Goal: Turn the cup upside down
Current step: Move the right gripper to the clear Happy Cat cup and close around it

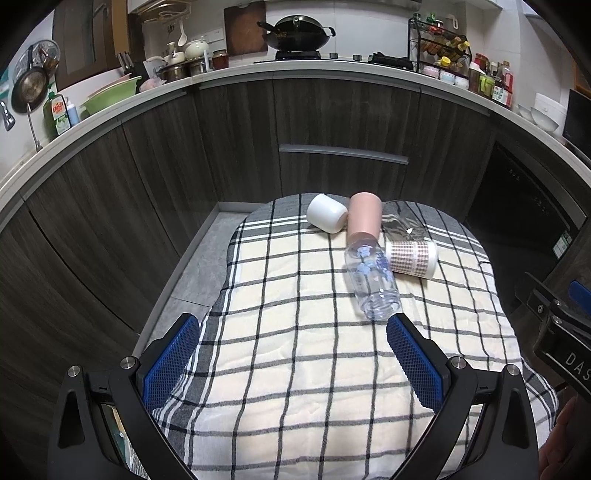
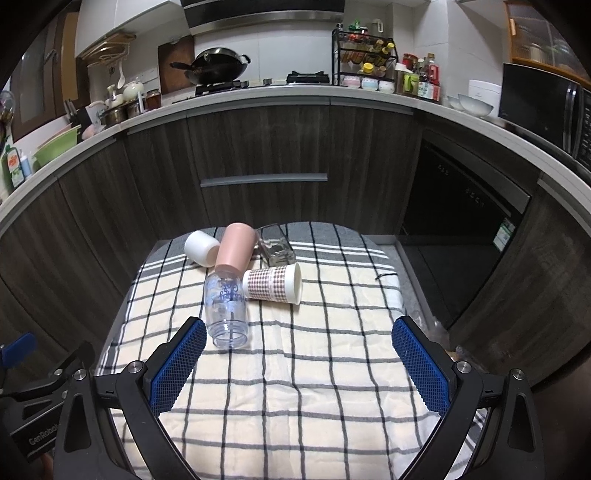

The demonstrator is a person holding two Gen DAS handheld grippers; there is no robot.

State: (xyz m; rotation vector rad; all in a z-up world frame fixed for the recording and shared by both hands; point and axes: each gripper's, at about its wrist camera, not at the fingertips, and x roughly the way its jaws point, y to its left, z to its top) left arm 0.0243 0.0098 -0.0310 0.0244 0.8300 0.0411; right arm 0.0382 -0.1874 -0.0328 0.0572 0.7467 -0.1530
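Note:
Several cups lie on their sides on a checked cloth (image 1: 295, 350) (image 2: 314, 369). A clear cup with blue print (image 1: 372, 280) (image 2: 226, 308) has its mouth toward me. Behind it are a pink cup (image 1: 365, 218) (image 2: 236, 249), a white cup (image 1: 327, 213) (image 2: 201, 248), a brown-checked paper cup (image 1: 412, 257) (image 2: 273, 283) and a clear glass (image 1: 400, 221) (image 2: 276, 245). My left gripper (image 1: 293, 328) is open and empty, just short of the clear cup. My right gripper (image 2: 299, 334) is open and empty, with the clear cup by its left finger.
The cloth covers a low table with a grey edge (image 1: 192, 266). Dark wood cabinets (image 1: 332, 122) and a counter with a wok (image 1: 295, 33), spice rack (image 2: 364, 55) and bowls stand behind. A black oven (image 2: 461, 229) is at the right. The right gripper's body (image 1: 561, 332) shows at the left view's edge.

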